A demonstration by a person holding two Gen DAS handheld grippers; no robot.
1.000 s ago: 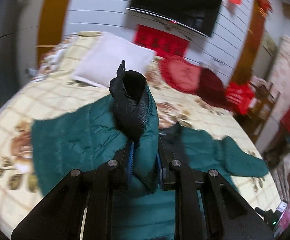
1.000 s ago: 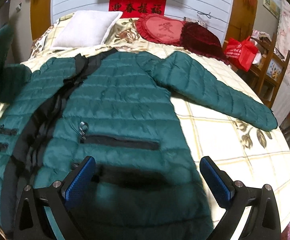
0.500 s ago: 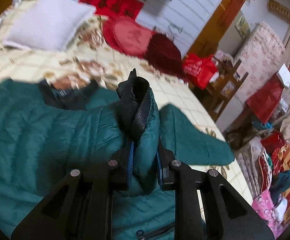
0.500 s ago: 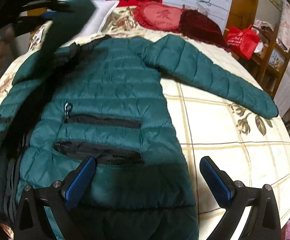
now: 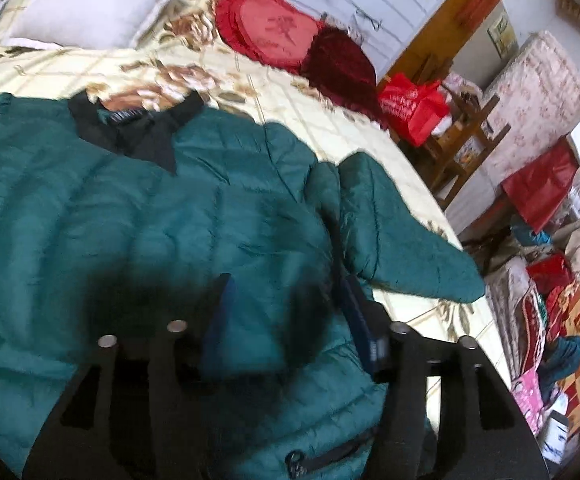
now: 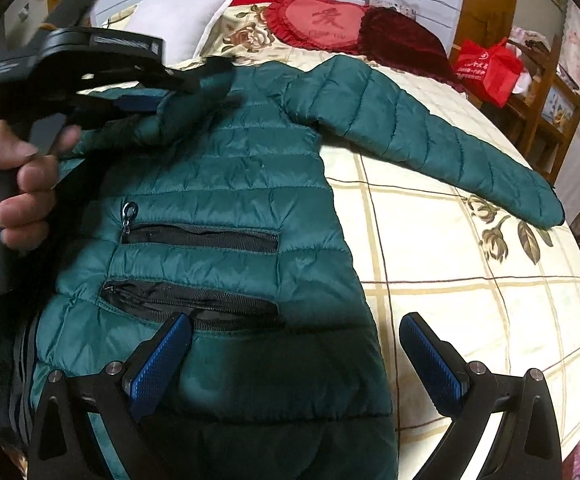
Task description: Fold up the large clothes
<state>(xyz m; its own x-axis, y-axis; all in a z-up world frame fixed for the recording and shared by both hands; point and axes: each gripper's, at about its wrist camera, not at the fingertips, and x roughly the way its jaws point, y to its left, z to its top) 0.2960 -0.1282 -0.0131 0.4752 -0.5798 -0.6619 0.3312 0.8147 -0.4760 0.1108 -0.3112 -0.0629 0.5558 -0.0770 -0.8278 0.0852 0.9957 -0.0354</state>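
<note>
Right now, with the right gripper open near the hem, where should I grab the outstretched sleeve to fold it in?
Probably at the cuff end of the outstretched sleeve, which lies flat on the bedspread, clear of the jacket body. Bring the right gripper in from the bed's outer side, jaws across the sleeve's width; the tapered tip looks narrow enough to pinch whole.

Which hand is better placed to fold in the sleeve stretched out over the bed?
Right. The right tool is open, empty, on the side of the outstretched sleeve; the left tool is across the jacket.
</note>
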